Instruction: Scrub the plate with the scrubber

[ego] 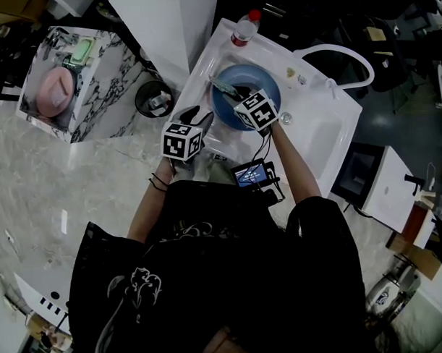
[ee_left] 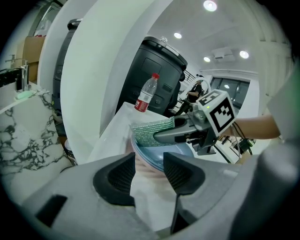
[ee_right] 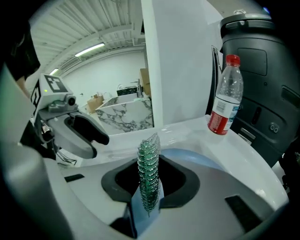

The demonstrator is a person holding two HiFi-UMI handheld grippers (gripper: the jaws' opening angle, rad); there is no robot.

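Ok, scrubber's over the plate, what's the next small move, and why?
Probably nudge the left gripper forward and close its fingers on the plate's near rim: they stand open with the rim just ahead, so the plate looks unheld, while the right gripper grips the scrubber over it.

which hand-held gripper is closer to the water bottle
Right. The right hand-held gripper, shut on the scrubber, is over the plate, just short of the bottle; the left hand-held gripper sits farther back at the near edge of the sink, jaws open.
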